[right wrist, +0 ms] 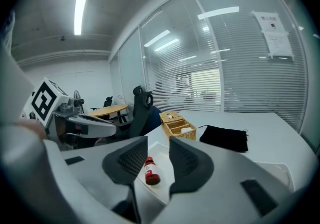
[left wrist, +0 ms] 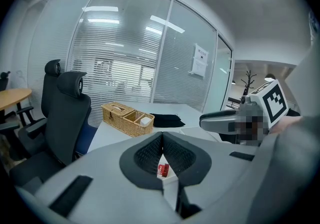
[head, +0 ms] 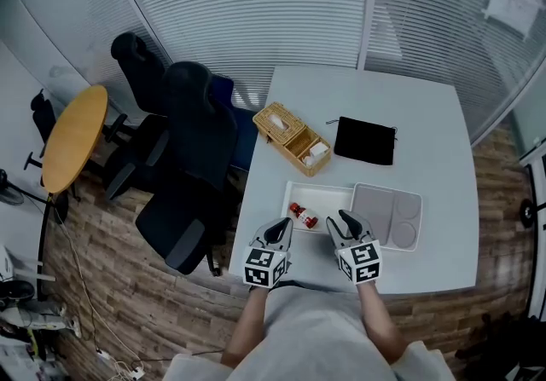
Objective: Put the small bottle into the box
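Observation:
A small bottle (head: 303, 216) with a red label and red cap lies on its side in the left end of a shallow white box (head: 331, 197) near the table's front edge. My left gripper (head: 280, 233) is just in front of it with its fingertips touching and nothing held; in the left gripper view the bottle (left wrist: 163, 170) shows through the slit under the tips of that gripper (left wrist: 162, 135). My right gripper (head: 347, 222) hovers over the box's front rim, right of the bottle. In the right gripper view the right gripper (right wrist: 158, 140) stands open and the bottle (right wrist: 150, 173) lies beyond it, untouched.
A grey lid (head: 388, 216) lies against the box's right side. A wicker basket (head: 292, 137) and a black pouch (head: 365, 141) sit further back on the white table (head: 426, 115). Black office chairs (head: 183, 158) crowd the table's left edge, with a round wooden table (head: 75, 136) beyond them.

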The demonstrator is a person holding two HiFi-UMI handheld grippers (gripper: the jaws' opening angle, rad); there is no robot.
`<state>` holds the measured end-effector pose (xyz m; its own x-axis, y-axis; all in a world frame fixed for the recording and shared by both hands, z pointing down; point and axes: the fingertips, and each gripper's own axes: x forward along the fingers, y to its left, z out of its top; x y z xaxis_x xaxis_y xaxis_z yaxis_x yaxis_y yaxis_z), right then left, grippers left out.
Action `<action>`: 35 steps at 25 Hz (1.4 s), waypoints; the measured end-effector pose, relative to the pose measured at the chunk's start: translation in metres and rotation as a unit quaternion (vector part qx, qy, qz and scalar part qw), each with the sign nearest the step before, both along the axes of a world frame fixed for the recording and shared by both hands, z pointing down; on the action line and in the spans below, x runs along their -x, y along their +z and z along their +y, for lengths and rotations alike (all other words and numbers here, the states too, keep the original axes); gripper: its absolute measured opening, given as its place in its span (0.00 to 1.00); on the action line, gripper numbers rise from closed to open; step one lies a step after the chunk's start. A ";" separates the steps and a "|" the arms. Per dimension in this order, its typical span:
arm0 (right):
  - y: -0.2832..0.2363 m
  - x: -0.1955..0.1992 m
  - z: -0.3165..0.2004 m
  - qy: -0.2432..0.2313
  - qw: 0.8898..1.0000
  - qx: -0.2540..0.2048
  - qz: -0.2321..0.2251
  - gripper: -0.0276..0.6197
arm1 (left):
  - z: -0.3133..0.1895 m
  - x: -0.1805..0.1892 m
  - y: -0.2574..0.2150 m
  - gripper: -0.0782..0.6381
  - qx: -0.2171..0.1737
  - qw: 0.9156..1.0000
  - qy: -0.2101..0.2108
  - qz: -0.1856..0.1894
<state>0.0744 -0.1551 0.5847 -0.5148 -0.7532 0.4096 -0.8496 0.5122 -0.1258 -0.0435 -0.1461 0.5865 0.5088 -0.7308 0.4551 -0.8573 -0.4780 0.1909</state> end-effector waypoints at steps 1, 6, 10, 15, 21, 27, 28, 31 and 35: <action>0.000 0.000 0.000 0.001 1.000 0.001 -0.001 0.25 | 0.000 0.000 0.000 0.15 0.000 1.000 0.000 0.000; -0.001 0.002 0.000 0.006 1.000 0.006 -0.012 0.16 | 0.001 0.000 0.002 0.15 0.002 1.000 0.008 -0.005; -0.002 0.001 -0.002 0.009 1.000 0.011 -0.021 0.11 | 0.001 -0.001 0.003 0.15 0.002 1.000 0.011 -0.005; -0.001 0.003 -0.003 0.009 0.999 0.017 -0.028 0.07 | 0.001 0.005 0.003 0.15 0.002 1.000 0.006 -0.003; 0.005 0.006 -0.003 0.006 0.999 0.027 -0.028 0.07 | 0.001 0.010 0.006 0.15 0.004 1.000 0.000 0.000; 0.008 0.004 -0.004 0.008 0.999 0.033 -0.024 0.07 | 0.001 0.013 0.006 0.15 0.006 1.000 -0.004 0.003; 0.009 0.005 -0.004 0.008 0.999 0.035 -0.024 0.07 | 0.001 0.013 0.007 0.15 0.006 1.000 -0.005 0.003; 0.011 0.005 -0.004 0.007 0.999 0.038 -0.024 0.07 | 0.001 0.014 0.008 0.15 0.007 1.000 -0.005 0.002; 0.013 0.006 -0.003 0.004 0.999 0.040 -0.022 0.07 | 0.002 0.014 0.009 0.15 0.007 1.000 -0.005 0.003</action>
<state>0.0688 -0.1583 0.5979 -0.5278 -0.7232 0.4455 -0.8464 0.4919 -0.2041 -0.0574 -0.1443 0.5952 0.5039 -0.7296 0.4624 -0.8611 -0.4661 0.2030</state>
